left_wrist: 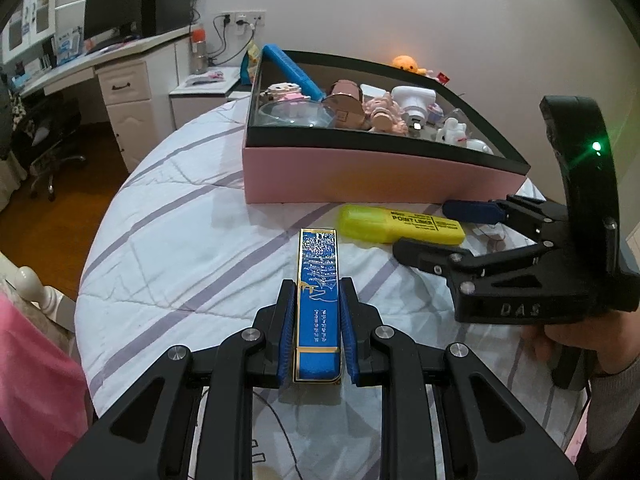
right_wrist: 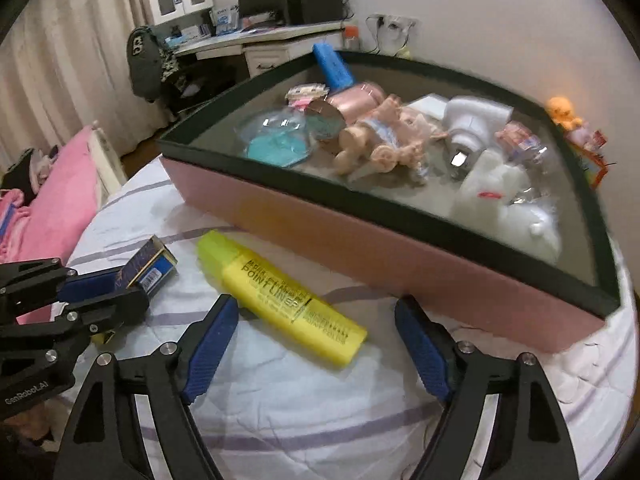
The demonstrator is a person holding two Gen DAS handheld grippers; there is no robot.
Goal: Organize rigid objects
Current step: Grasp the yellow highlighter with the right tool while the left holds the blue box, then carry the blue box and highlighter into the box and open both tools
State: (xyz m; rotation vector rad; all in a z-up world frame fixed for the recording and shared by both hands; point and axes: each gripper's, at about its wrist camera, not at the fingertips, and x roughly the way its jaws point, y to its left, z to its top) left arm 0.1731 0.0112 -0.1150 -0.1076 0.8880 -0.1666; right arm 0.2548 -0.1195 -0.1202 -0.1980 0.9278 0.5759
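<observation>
My left gripper [left_wrist: 317, 298] is shut on a long blue box with gold trim [left_wrist: 318, 292], held just above the bed; the box also shows in the right wrist view [right_wrist: 150, 266]. A yellow highlighter [left_wrist: 400, 224] lies on the quilt in front of the pink box with a dark rim [left_wrist: 360, 176]. In the right wrist view the highlighter [right_wrist: 288, 300] lies between my right gripper's open fingers, and my right gripper [right_wrist: 318, 316] is empty. The pink box [right_wrist: 360, 252] holds several toys and small items.
A striped white quilt [left_wrist: 180, 220] covers the bed. A pink pillow [right_wrist: 60, 208] lies at the left. A desk with a monitor [left_wrist: 116, 12] and a chair [left_wrist: 44, 136] stand beyond the bed. A yellow plush [left_wrist: 408, 63] sits behind the box.
</observation>
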